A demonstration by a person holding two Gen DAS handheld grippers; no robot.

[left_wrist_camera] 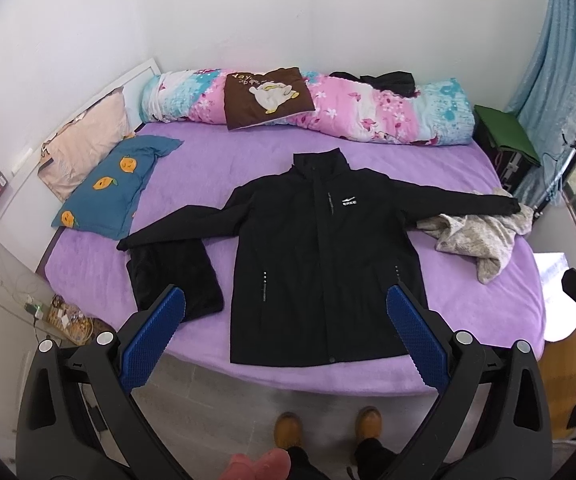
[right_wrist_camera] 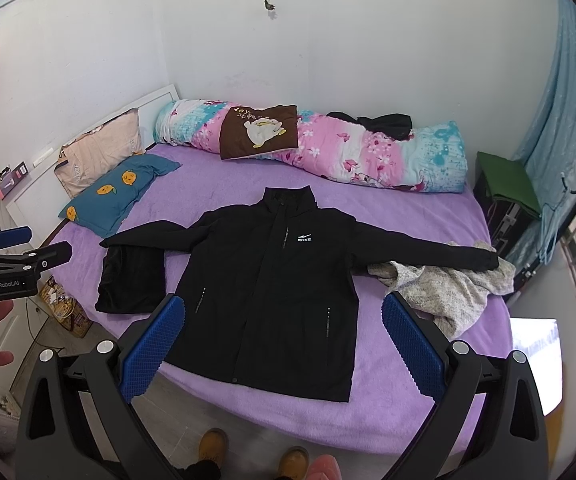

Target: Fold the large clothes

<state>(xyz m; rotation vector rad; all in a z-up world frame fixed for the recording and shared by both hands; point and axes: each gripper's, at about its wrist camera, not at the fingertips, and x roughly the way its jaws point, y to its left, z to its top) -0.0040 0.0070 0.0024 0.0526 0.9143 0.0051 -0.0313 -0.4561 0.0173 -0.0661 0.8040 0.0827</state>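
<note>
Both grippers, left gripper and right gripper, hang released and empty above the bed's near edge, apparently poised to begin. Spread flat on the purple bedspread, front up with sleeves outstretched, the black jacket looks laid ready for folding; its right sleeve cuff rests on a crumpled grey garment.

Left gripper fingers spread wide; right gripper likewise.
</note>
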